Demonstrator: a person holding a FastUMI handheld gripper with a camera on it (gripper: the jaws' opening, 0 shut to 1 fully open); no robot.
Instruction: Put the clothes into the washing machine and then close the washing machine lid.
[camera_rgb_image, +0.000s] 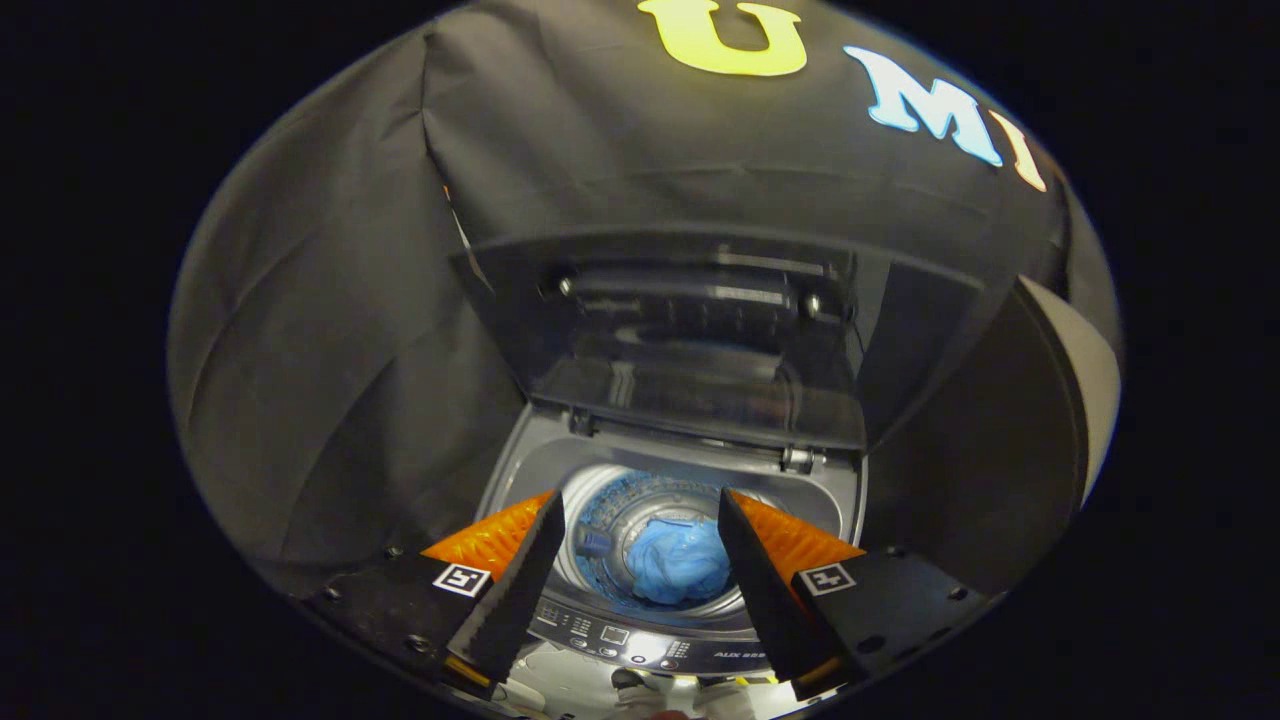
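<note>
A small grey top-loading washing machine (690, 470) stands against the black cloth booth wall (330, 330), which hangs in folds behind it and to its left. To the right of the machine stands a dark panel with a pale rounded edge (1085, 380); what it belongs to cannot be told.

The machine's dark, see-through hinged lid (690, 340) is raised, standing nearly upright at the far side of the opening and leaning slightly back toward the wall. Two hinges hold it to the far rim of the top.

Below the lid the round drum (640, 500) lies open, its perforated metal wall ringed with blue. A crumpled bundle of bright blue cloth (680, 560) sits inside the drum, toward its right and near side, down at the bottom.

On the near edge of the machine runs a curved control panel with small buttons (640, 640).

The gripper (640, 520) is held above the near side of the machine, its two black wedge-shaped fingers (520, 590) with orange ribbed backs spread wide apart, holding nothing. The drum and the blue cloth show between them, just ahead and below.
</note>
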